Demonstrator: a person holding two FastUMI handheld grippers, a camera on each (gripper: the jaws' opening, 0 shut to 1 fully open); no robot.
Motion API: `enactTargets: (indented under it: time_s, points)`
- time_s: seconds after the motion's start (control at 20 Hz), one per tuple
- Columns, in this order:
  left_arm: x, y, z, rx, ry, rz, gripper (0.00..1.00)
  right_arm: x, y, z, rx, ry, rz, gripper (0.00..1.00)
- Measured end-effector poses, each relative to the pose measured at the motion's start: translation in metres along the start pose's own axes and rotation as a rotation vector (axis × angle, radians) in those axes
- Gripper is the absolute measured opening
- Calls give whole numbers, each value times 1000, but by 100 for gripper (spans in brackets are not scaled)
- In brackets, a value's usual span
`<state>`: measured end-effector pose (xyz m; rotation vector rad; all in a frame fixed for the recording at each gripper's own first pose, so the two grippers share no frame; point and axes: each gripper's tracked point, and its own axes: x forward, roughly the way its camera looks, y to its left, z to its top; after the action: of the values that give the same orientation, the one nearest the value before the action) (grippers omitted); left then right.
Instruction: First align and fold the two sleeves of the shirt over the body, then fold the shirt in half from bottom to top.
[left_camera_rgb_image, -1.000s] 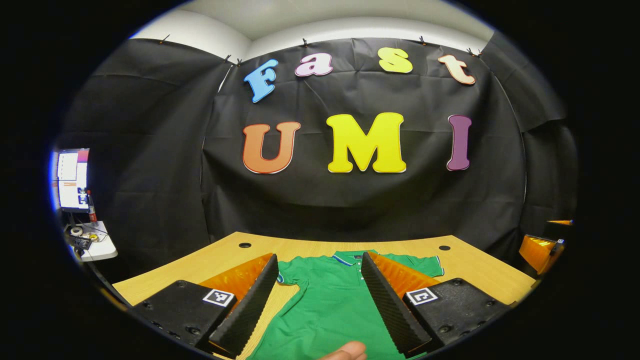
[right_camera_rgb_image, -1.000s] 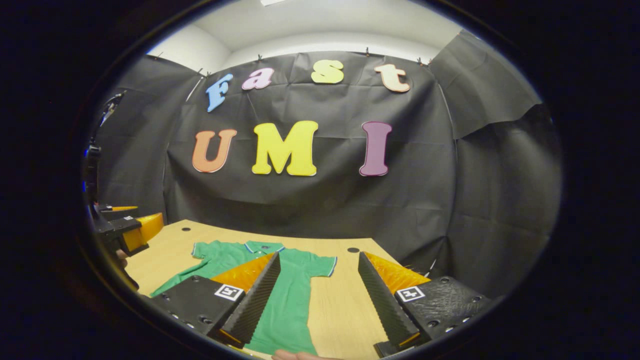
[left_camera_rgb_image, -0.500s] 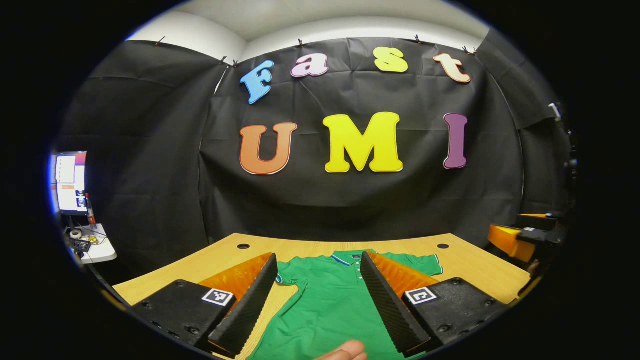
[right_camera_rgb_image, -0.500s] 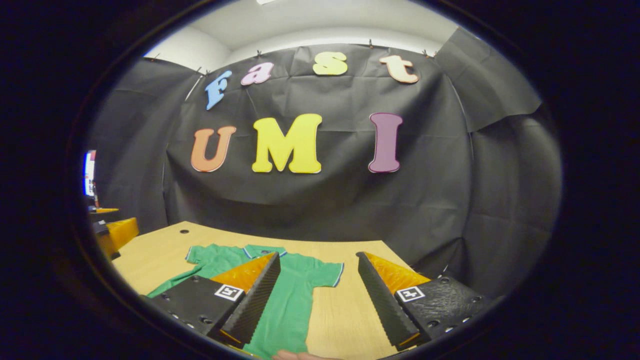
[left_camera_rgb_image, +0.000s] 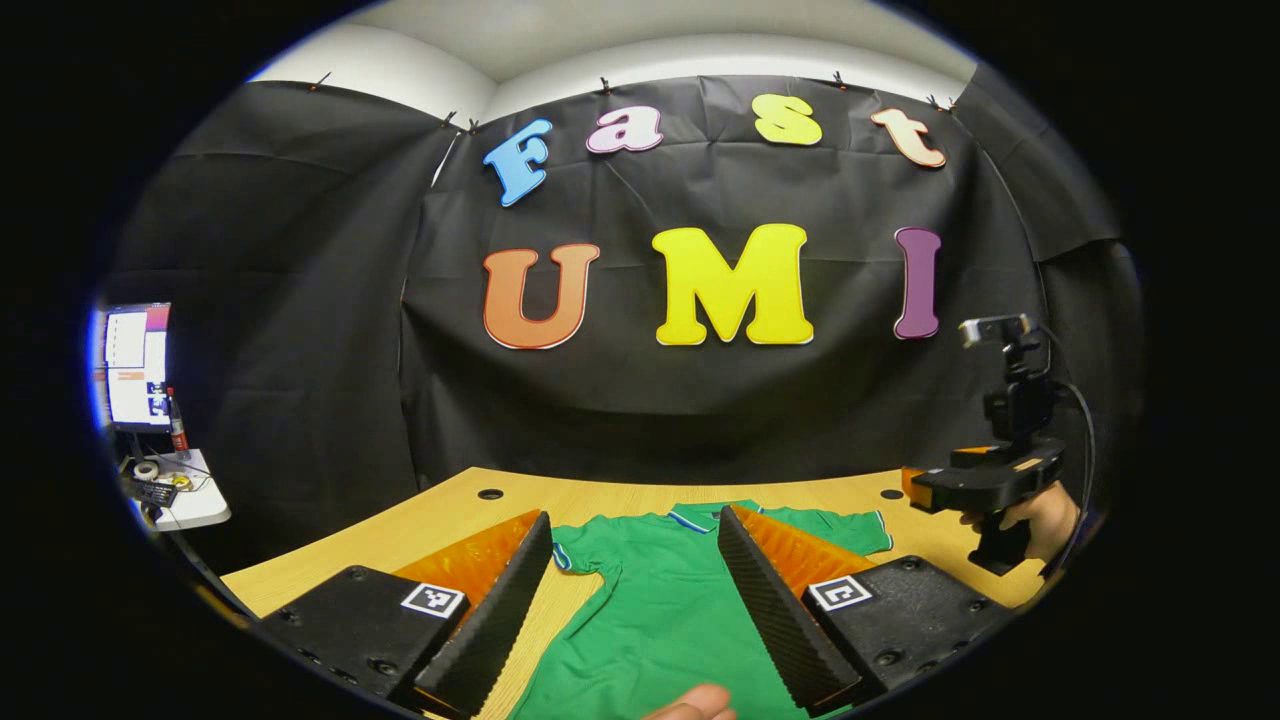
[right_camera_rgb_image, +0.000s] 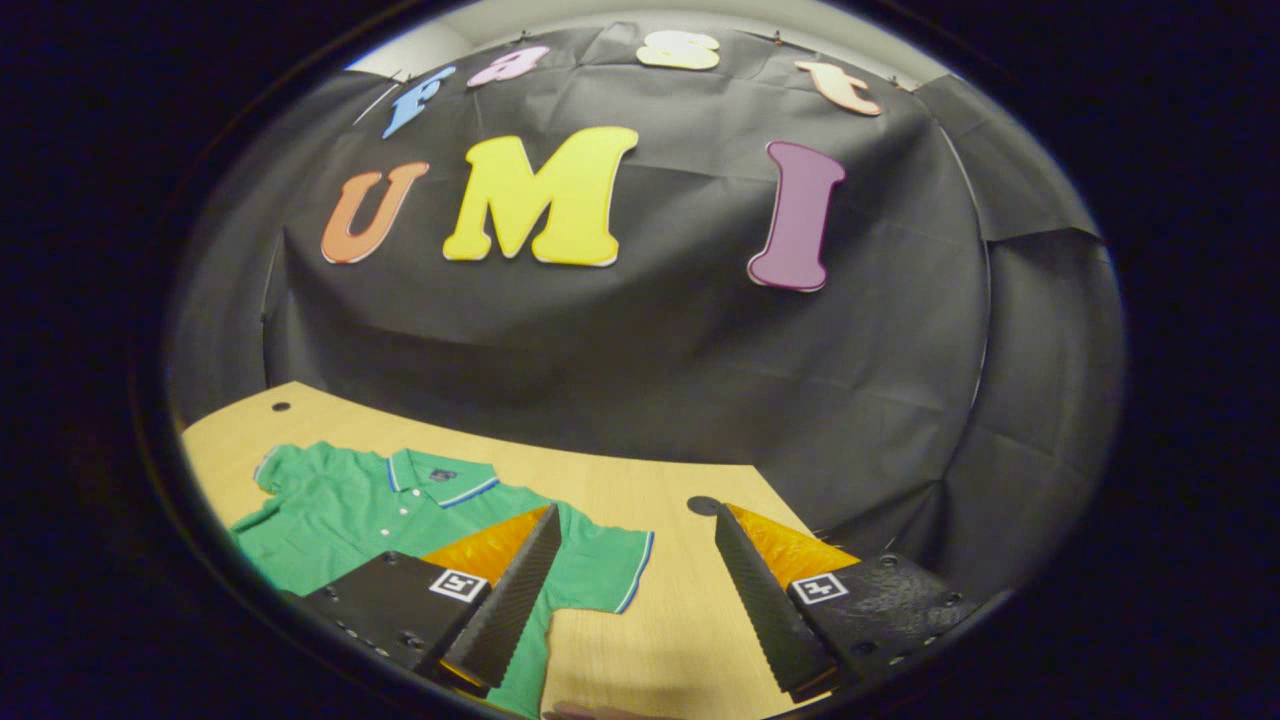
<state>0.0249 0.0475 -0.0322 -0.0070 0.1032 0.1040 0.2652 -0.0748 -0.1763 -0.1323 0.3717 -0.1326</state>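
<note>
Green shirt (left_camera_rgb_image: 670, 610) flat on table (left_camera_rgb_image: 450, 515), both grippers gaping, left gripper view catches monitor (left_camera_rgb_image: 135, 365)

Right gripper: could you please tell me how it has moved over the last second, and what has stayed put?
The right gripper has come forward and up and tipped down toward the table, jaws open, holding nothing. The left gripper stays open above the green shirt, which lies flat, sleeves unfolded.

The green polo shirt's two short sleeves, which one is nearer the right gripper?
The blue-trimmed sleeve pointing toward the table's bare side lies just ahead of the right gripper.
</note>
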Motion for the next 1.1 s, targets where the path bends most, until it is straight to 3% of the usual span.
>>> enactTargets:
  time_s: [0.3, 0.6, 0.7, 0.75, 0.8, 0.95, 1.1]
  points:
    - [8, 7, -7, -4, 25, 14, 100, 77, -4, -79, 18, 223, -53, 96]
    - [20, 16, -19, -16, 65, 35, 100, 104, -1, -114, 109, 343, -31, 89]
    - [21, 17, -22, -18, 73, 42, 100, 109, 6, -117, 180, 359, 0, 80]
    - [22, 19, -22, -19, 75, 44, 100, 107, 10, -118, 227, 380, 13, 67]
    - [24, 18, -23, -20, 78, 46, 100, 109, 5, -119, 246, 383, -9, 61]
    - [25, 17, -25, -18, 88, 45, 100, 110, 11, -116, 218, 388, -2, 19]
    - [24, 17, -23, -11, 82, 43, 100, 111, 15, -111, 141, 386, -17, 4]
